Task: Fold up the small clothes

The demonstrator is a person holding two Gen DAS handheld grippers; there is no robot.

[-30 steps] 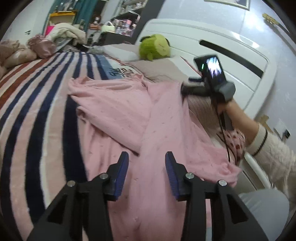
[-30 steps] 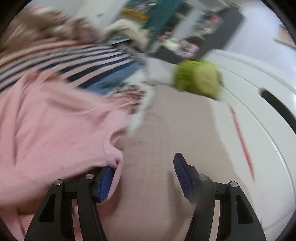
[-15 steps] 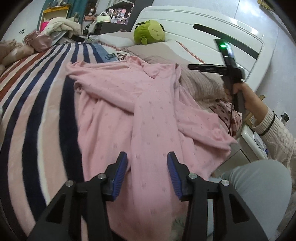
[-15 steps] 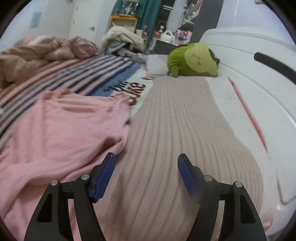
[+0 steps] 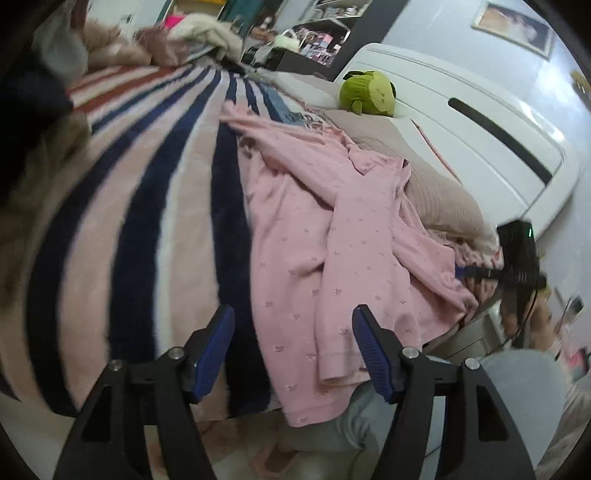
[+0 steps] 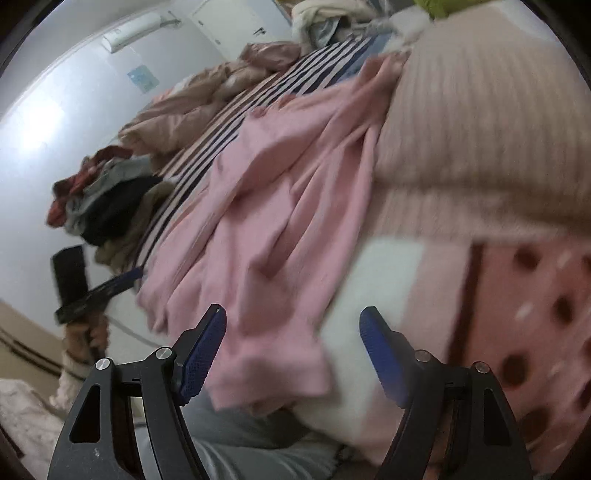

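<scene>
Pink garment lies rumpled across striped blanket on bed, hem hanging over near edge. Your left gripper hovers wide open over hem, holding nothing. Your right gripper wide open too, empty, above garment's corner.

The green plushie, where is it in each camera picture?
Left wrist view: the green plushie sits whole at top centre, against the white headboard, beyond the pink garment.
Right wrist view: only a green sliver shows at the top edge, right of centre, cut off by the frame.
Shared landmark: the striped blanket beside the pink garment.
</scene>
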